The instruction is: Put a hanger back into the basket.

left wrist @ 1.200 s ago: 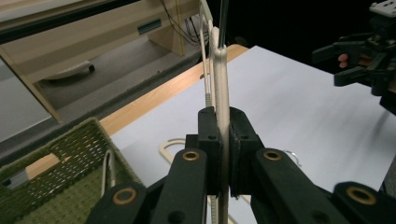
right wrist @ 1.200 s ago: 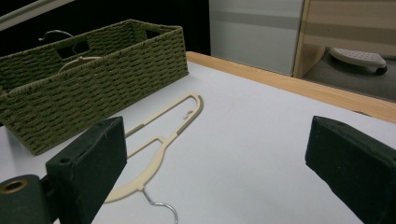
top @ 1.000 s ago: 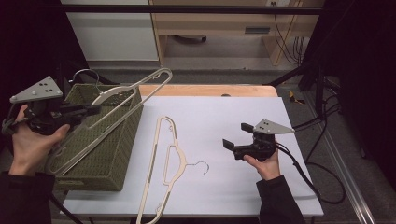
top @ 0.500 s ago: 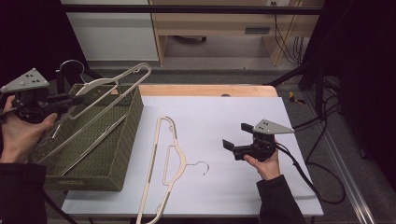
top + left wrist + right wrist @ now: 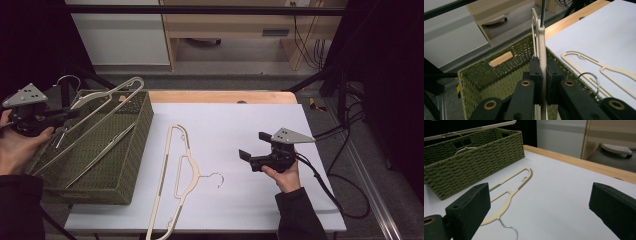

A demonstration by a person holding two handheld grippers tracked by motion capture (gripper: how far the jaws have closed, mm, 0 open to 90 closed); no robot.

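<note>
A lab-style recording setup, staged indoors and not a lived-in home.

The white counter (image 5: pixel 250 125) with a bare wood edge stands on a grey floor (image 5: pixel 225 70), ringed by dark framing bars (image 5: pixel 200 10) and black drapes. Loose cables (image 5: pixel 305 40) hang behind it and more trail along the right side. Plain pale cabinets (image 5: pixel 120 35) and a wooden furniture unit (image 5: pixel 225 25) stand beyond, with a wheeled base (image 5: pixel 616 148) on the floor.
</note>
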